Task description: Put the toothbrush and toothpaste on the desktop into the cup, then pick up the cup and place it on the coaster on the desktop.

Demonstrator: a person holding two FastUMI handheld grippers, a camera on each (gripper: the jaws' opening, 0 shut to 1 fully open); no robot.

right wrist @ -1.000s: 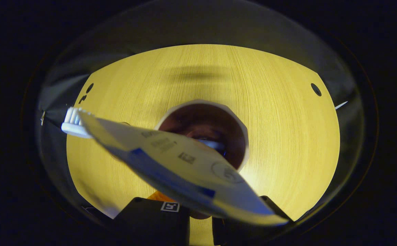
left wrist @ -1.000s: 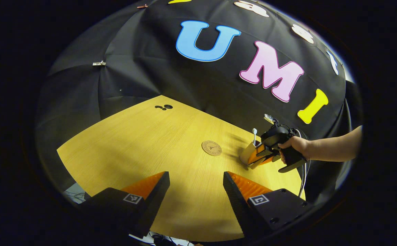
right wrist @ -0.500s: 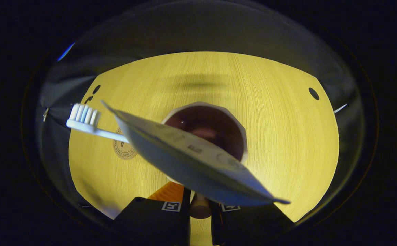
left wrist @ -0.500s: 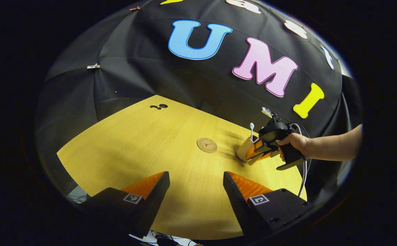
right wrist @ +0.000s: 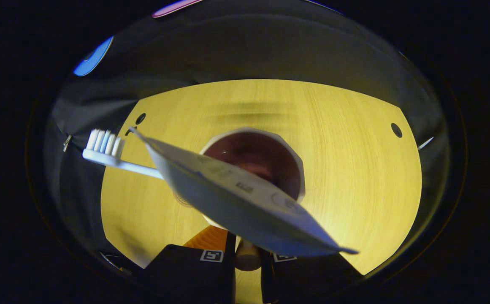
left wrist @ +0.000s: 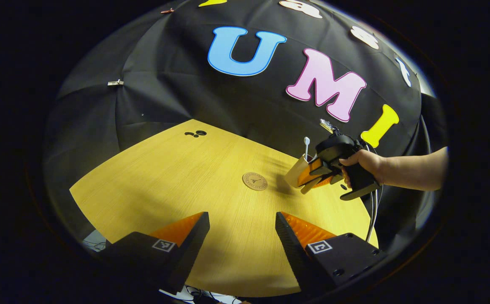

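Cup held above the tabletop, coaster to its left

The right gripper (left wrist: 312, 182) fingers clamp the cup (left wrist: 295, 171), toothbrush (right wrist: 101, 147) and toothpaste (right wrist: 236, 202) inside; the coaster (left wrist: 255, 181) lies left. The left gripper (left wrist: 241, 236) fingers hang spread, empty.

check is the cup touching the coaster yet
Apart. The left gripper view shows the cup tilted in the right gripper, with bare desktop between it and the coaster.
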